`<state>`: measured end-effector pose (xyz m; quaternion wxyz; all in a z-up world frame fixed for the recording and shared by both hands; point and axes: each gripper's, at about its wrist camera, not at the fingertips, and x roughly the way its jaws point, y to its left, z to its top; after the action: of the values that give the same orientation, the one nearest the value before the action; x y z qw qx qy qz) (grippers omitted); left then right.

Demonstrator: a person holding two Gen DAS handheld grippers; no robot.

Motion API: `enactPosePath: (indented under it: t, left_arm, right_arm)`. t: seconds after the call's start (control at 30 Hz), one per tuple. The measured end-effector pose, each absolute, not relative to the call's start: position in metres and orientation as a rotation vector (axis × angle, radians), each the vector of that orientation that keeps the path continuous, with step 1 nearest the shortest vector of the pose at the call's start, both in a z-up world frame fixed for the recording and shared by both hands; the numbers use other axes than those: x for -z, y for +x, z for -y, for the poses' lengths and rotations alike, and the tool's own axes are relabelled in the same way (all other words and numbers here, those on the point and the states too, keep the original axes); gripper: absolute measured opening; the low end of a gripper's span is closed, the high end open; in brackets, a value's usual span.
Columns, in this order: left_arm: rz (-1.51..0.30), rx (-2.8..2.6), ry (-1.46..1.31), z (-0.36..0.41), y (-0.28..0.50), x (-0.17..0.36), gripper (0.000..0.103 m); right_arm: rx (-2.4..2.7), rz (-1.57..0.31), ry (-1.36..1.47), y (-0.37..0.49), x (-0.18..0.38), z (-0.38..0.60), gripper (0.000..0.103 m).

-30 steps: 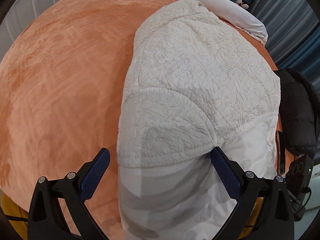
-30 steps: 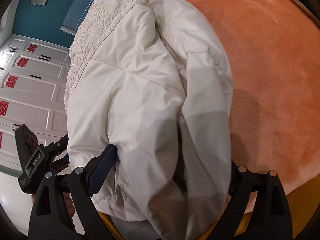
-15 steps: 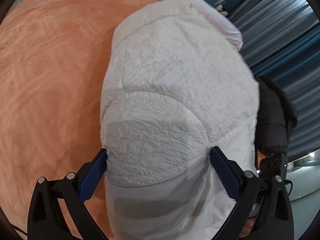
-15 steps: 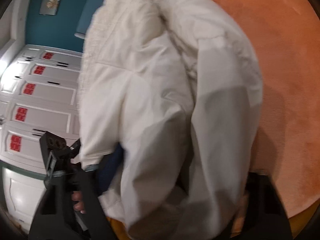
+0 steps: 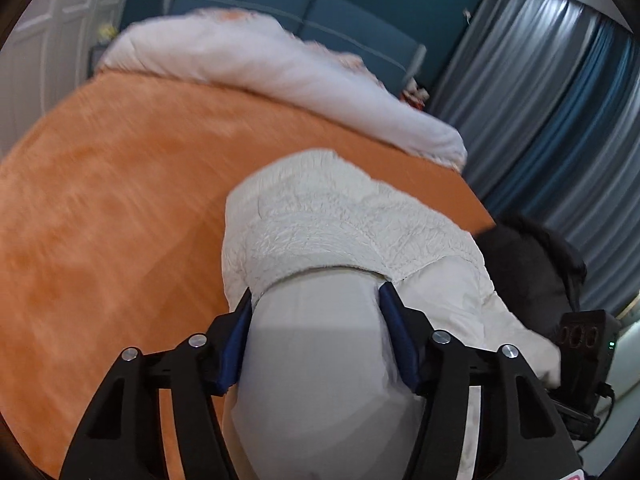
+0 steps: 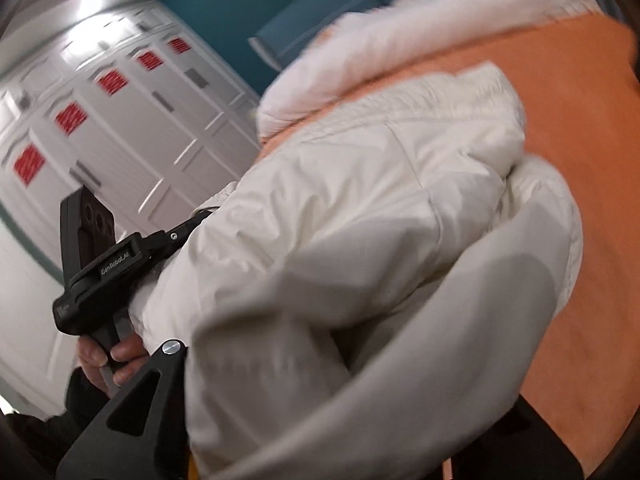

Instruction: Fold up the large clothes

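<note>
A bulky cream-white padded jacket point(image 5: 344, 224) lies bunched on the orange bed cover point(image 5: 100, 220). My left gripper point(image 5: 316, 312) is shut on a thick fold of it, blue pads pressed into both sides. In the right wrist view the jacket point(image 6: 360, 216) fills the middle and drapes over my right gripper; its fingers are buried in cloth, only the left black arm point(image 6: 136, 408) shows. The left gripper's body point(image 6: 96, 256) shows at the jacket's left edge, held by a hand.
A rolled white duvet point(image 5: 272, 76) lies along the far side of the bed. A black garment point(image 5: 532, 268) sits at the bed's right edge. White wardrobe doors point(image 6: 120, 128) stand on the left, grey-blue curtains point(image 5: 560, 92) on the right.
Both grippers have lifted and tilted up with the jacket, bunching it; the room wall and curtains have come into view. The left jaws have closed in on the fold.
</note>
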<state>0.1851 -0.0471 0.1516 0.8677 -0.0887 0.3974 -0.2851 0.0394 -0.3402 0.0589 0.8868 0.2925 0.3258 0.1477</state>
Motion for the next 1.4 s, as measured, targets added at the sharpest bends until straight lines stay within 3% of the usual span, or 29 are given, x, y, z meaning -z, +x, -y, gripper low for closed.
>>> enactPosePath:
  t: [0.17,0.27,0.3,0.37,0.47,0.53,0.6,0.67,0.77,0.87,0.97,1.07,1.27,1.4]
  left_arm:
    - [-0.728,0.482,-0.125,0.0,0.207,-0.141,0.058]
    - [-0.923,0.349,-0.099,-0.022,0.232,-0.078,0.061]
    - [-0.979,0.335,-0.125,-0.032,0.232,-0.063,0.065]
    - [-0.914,0.328,-0.153,-0.052,0.209,-0.065,0.068]
    - [-0.91,0.297,-0.095,-0.065,0.183,-0.075,0.073]
    - [-0.924,0.26,-0.067,-0.066,0.17,-0.082,0.073]
    - [-0.915,0.251,-0.056,-0.057,0.162,-0.094,0.073]
    - [-0.894,0.268,-0.056,-0.052,0.165,-0.104,0.073]
    - [-0.888,0.242,-0.02,-0.027,0.171,-0.11,0.073]
    - [-0.982,0.211,0.03,-0.011,0.179,-0.089,0.073]
    - [-1.021,0.191,0.04,-0.013,0.176,-0.064,0.078]
    - [-1.026,0.185,0.047,-0.019,0.172,-0.053,0.086]
    - [-1.021,0.152,0.085,-0.018,0.169,-0.052,0.086]
    - [-1.019,0.133,0.09,-0.015,0.169,-0.052,0.086]
  right_arm:
    - [-0.365,-0.686,0.519,0.096,-0.047,0.298,0.026]
    - [-0.32,-0.939,0.609,0.133,0.015,0.289,0.036]
    - [-0.312,-0.977,0.653,0.126,0.03,0.29,0.05]
    - [-0.289,-0.94,0.645,0.099,0.032,0.296,0.058]
    - [-0.19,-0.927,0.604,0.055,0.022,0.315,0.058]
    - [-0.097,-0.893,0.565,0.033,0.004,0.328,0.047]
    - [-0.063,-0.855,0.466,0.027,-0.019,0.321,0.025]
    - [-0.06,-0.818,0.337,0.036,-0.046,0.307,0.018]
    - [-0.042,-0.796,0.202,0.059,-0.06,0.281,0.017]
    - [-0.024,-0.883,0.196,0.077,-0.04,0.268,0.016]
    - [-0.035,-1.014,0.211,0.065,0.01,0.266,0.015]
    - [-0.026,-1.04,0.207,0.037,0.024,0.269,0.015]
    - [0.025,-0.798,0.247,0.017,-0.064,0.292,0.015]
    - [0.029,-0.683,0.233,0.061,-0.109,0.304,0.015]
